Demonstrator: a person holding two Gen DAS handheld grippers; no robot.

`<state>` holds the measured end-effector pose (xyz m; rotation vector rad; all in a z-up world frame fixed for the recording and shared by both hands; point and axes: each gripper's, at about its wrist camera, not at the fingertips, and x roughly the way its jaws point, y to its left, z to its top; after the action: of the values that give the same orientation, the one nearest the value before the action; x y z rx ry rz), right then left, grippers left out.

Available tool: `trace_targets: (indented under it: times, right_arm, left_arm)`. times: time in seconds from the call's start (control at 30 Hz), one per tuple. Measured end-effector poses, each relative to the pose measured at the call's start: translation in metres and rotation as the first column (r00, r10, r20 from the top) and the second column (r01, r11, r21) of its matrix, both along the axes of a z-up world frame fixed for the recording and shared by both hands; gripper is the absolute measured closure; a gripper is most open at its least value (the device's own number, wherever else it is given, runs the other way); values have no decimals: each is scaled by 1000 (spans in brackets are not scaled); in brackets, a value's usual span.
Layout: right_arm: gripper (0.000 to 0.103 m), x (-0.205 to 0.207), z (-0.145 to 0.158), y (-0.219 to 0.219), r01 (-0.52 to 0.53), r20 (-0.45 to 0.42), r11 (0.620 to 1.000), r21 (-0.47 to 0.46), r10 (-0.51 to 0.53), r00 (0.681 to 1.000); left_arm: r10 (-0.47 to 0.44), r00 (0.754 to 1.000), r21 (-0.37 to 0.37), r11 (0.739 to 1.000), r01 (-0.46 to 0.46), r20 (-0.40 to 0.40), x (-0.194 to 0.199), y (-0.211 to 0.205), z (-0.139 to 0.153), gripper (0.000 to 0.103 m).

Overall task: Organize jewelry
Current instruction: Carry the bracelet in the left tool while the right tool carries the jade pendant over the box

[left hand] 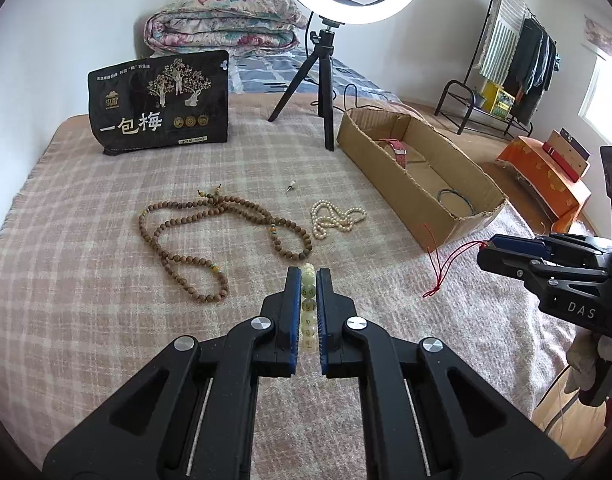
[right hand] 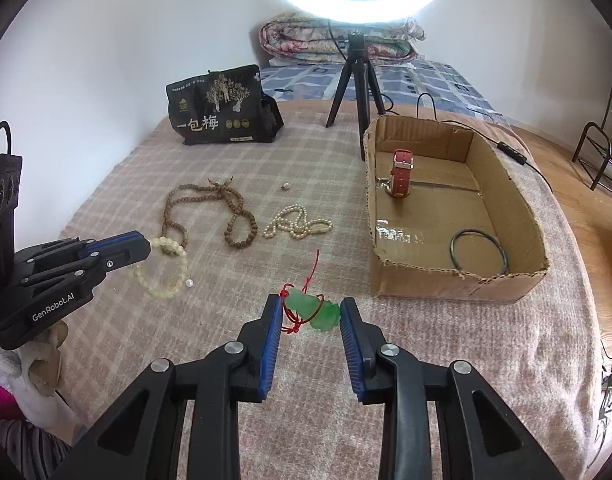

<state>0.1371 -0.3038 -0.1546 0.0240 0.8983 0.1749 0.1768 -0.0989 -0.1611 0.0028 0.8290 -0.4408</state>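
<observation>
On the plaid blanket (right hand: 265,160), a cardboard box (right hand: 502,280) holds a red watch (right hand: 402,174) and dark bangle (right hand: 480,254). Left of it lie brown beads (left hand: 209,236) and pearls (left hand: 336,218). The left gripper (left hand: 308,280) pinches a pale bracelet (right hand: 161,266). The right gripper (right hand: 312,312), jaws spread, brackets a green pendant (right hand: 314,308) on red cord.

Left gripper (left hand: 308,276) fingers clamp the pale bead bracelet (left hand: 308,304) above the plaid blanket (left hand: 105,280)
</observation>
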Motion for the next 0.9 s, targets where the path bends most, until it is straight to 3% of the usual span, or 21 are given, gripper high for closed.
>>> trace_targets:
  times: [0.47,0.9]
  right_arm:
    - [74,-18,38,-51,63,62,998,-5,-63,996]
    - [74,-5,59,-96,123,122,992,23,-125,985]
  left_arm:
    - [-41,998,-30,999,43,42,4,-31,29,98]
    - [-112,991,-46,992,115,73,22,-79,48,98]
